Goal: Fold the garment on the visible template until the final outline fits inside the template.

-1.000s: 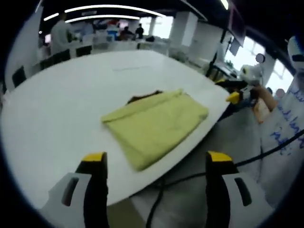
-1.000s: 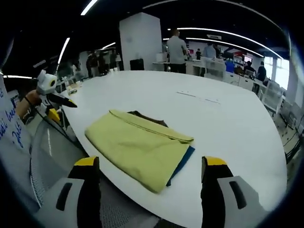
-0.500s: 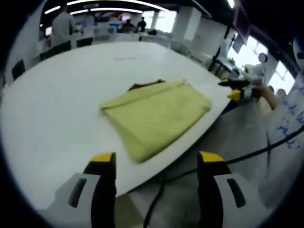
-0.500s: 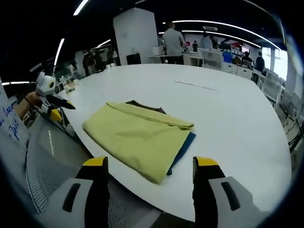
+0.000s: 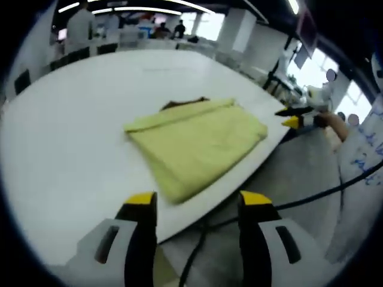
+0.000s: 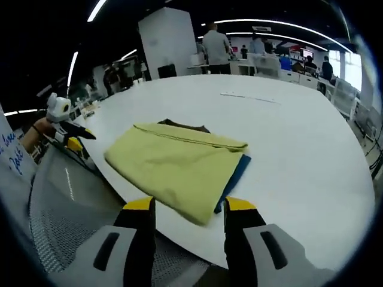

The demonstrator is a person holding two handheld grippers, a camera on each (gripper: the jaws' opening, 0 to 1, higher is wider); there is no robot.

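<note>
A folded yellow garment [image 5: 197, 140] lies near the edge of a white table [image 5: 72, 137]. In the right gripper view the garment [image 6: 179, 164] covers a blue template [image 6: 235, 177], of which a narrow edge shows on the right. A dark brown strip [image 6: 181, 125] peeks out at its far side. My left gripper [image 5: 197, 202] hovers short of the garment, open and holding nothing. My right gripper [image 6: 190, 206] hangs over the garment's near corner, open and holding nothing. Each gripper also appears small in the other's view, the right gripper [image 5: 294, 117] and the left gripper [image 6: 67, 127].
The table's curved edge [image 6: 108, 179] runs just below the garment. A black cable [image 5: 200, 239] lies on the floor under it. A grey mesh surface [image 6: 60, 197] sits at the left. Several people and desks [image 6: 215, 48] stand far behind the table.
Both pairs of jaws have narrowed their gaps step by step. Both views have drifted slightly closer to the garment, which lies as before.
</note>
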